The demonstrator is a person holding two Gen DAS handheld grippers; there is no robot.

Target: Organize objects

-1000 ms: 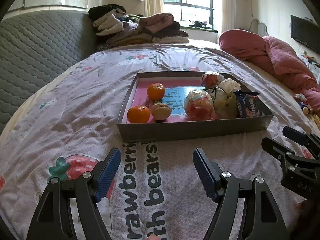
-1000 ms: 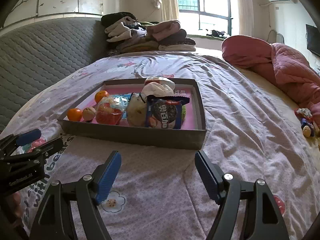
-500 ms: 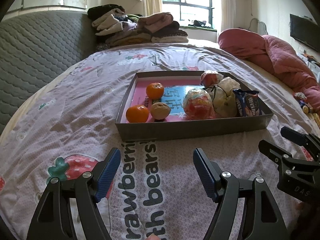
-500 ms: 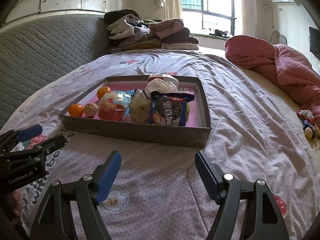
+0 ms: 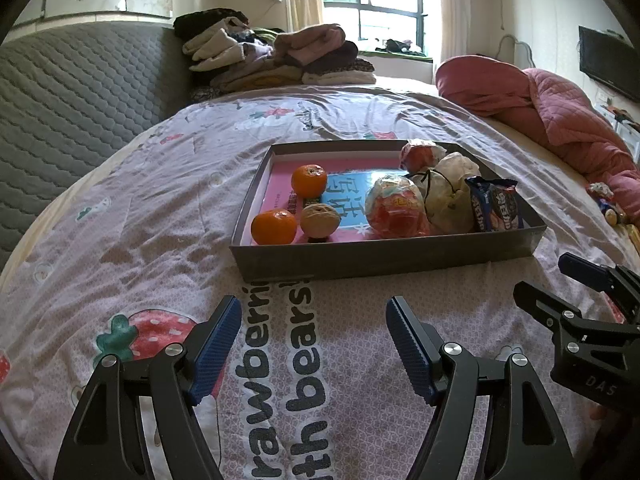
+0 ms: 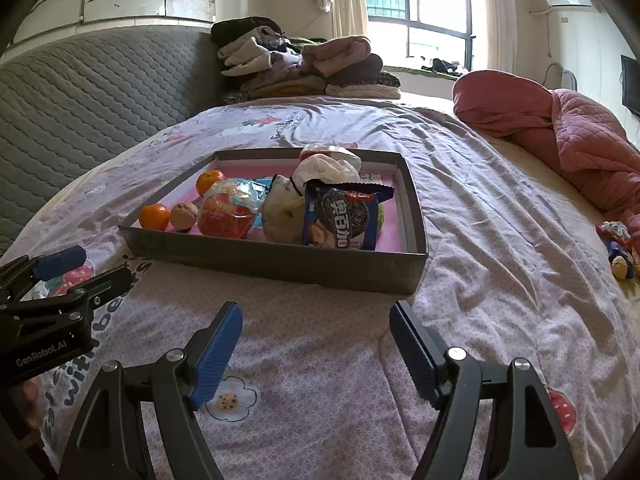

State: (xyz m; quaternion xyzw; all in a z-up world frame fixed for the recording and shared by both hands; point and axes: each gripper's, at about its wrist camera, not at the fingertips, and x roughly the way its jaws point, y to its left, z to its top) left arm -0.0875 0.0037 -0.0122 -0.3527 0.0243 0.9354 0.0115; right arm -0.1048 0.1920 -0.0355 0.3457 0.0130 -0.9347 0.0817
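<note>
right wrist view: both tools (image 6: 316,344) (image 5: 314,340) spread, empty; green item behind cookie packet (image 6: 340,220) mostly hidden

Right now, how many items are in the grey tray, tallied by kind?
Oranges: 2
Walnut: 1
Clear snack bags with red contents: 2
White drawstring pouches: 2
Blue cookie packet: 1
Total: 8
</note>
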